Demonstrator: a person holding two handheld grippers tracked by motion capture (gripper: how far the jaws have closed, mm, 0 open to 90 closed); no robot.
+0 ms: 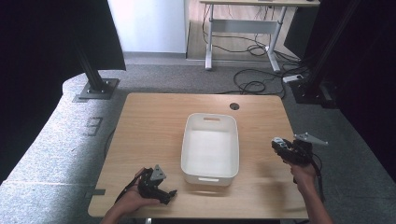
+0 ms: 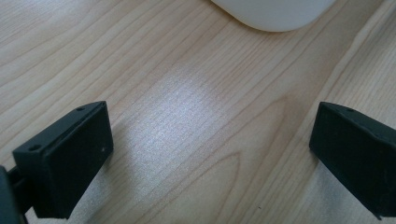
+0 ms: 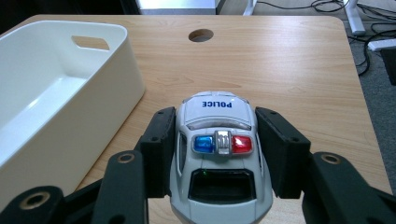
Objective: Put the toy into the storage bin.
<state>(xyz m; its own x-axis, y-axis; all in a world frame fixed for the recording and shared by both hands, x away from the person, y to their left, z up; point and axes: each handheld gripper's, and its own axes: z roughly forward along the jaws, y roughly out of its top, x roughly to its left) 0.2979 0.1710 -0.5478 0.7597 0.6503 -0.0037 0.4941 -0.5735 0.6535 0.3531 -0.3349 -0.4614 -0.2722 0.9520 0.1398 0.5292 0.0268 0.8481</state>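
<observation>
The storage bin [image 1: 210, 148] stands on the tabletop [image 1: 154, 121], near its middle and a little toward the person's side, and a round cable hole [image 1: 234, 106] lies behind the bin near the far edge. The right tongs [image 1: 280, 147] are to the right of the bin, above the right side of the tabletop, with a toy police car [image 3: 217, 154] between the jaws, its nose pointing to the far edge. The left tongs [image 1: 169, 195] are at the near edge, left of the bin's near corner and just beside it.
</observation>
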